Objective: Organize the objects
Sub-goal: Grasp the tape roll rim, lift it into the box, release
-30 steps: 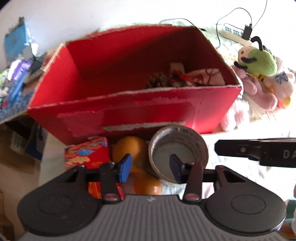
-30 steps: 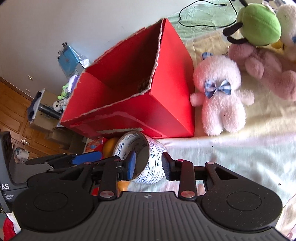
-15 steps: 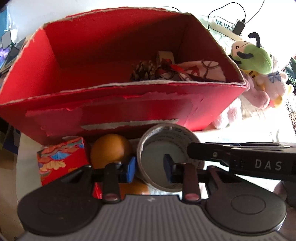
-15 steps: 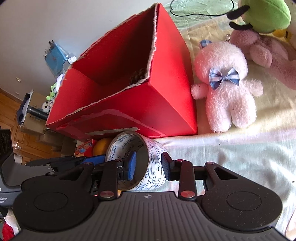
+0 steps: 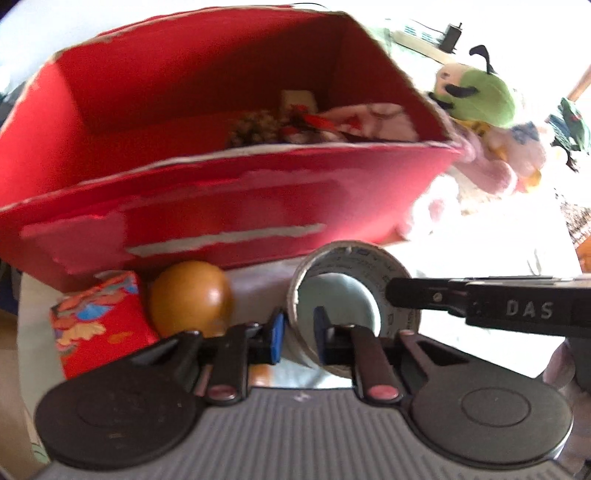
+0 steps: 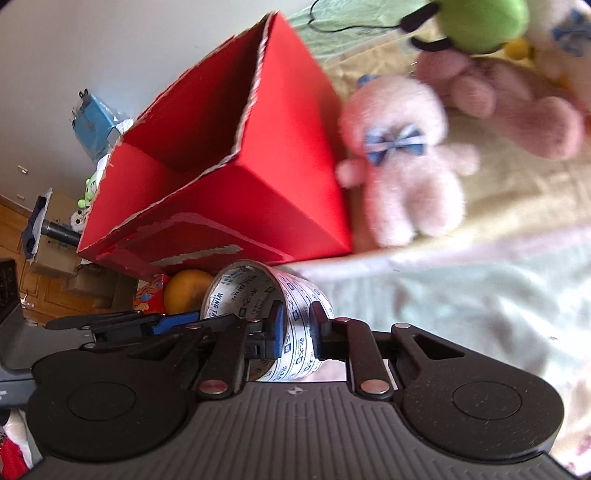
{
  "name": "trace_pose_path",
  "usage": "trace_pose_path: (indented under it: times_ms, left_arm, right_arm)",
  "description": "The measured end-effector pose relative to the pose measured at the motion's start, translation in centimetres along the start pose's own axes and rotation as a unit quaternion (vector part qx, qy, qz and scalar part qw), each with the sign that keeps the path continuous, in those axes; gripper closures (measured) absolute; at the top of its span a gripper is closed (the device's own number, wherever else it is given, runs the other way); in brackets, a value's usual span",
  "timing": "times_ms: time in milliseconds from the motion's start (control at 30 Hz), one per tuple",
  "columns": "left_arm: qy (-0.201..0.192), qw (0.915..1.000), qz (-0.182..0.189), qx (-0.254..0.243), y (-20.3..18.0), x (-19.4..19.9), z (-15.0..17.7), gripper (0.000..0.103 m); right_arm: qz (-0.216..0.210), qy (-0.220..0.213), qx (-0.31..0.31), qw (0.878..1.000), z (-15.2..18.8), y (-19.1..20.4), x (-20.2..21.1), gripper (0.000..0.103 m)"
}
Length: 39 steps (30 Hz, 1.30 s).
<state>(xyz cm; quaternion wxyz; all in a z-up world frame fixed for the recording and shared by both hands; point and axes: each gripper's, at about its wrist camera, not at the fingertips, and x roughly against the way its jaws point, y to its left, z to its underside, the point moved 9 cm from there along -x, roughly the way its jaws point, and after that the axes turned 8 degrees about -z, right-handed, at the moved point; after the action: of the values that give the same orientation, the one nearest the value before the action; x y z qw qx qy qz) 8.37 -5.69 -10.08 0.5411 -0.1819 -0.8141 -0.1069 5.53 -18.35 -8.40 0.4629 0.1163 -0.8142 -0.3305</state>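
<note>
Printed packing tape roll (image 6: 266, 314) is pinched through its wall by both grippers, left gripper (image 5: 297, 334) and right gripper (image 6: 297, 326), likely steadying it. Probably bound for the red cardboard box (image 5: 229, 206).

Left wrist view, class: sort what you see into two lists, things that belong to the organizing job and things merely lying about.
In the job: tape roll, pinched by left gripper and right gripper; red box; orange; patterned packet.

Lying about: green plush, pink plush, charger cable.
</note>
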Motion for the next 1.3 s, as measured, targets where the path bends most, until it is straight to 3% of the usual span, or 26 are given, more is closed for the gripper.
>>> trace_pose_path:
  times_ms: [167,433,600,733,967,1133,1300]
  left_arm:
    - [-0.018,0.9983,0.039,-0.041,-3.9,1.2,-0.6,0.095]
    - [-0.096,0.9857,0.081,-0.112,-9.9,5.6,-3.8,0.095]
    - [-0.168,0.9747,0.089,-0.116,-10.7,9.7,-7.3,0.095]
    - [-0.217,0.9681,0.074,-0.102,-8.8,12.2,-9.8,0.095]
    - [-0.241,0.9698,0.019,-0.028,-0.1,13.7,-12.6,0.095]
    - [-0.210,0.9771,-0.017,0.031,7.4,11.5,-13.4,0.095]
    - [-0.159,0.9848,-0.044,0.053,11.0,7.7,-12.3,0.095]
  right_arm:
    - [0.022,-0.034,-0.005,0.999,0.2,-1.1,4.0,0.086]
    - [0.052,-0.145,-0.008,0.988,-1.7,-1.4,11.8,0.086]
    - [0.049,-0.215,0.027,0.975,-4.6,0.4,15.5,0.086]
    - [0.025,-0.237,0.062,0.969,-7.4,3.1,15.1,0.086]
    - [-0.031,-0.209,0.101,0.972,-11.1,8.3,8.5,0.086]
    - [-0.051,-0.140,0.116,0.982,-11.4,10.6,0.7,0.086]
    - [-0.056,-0.073,0.083,0.992,-10.5,10.2,-5.2,0.086]
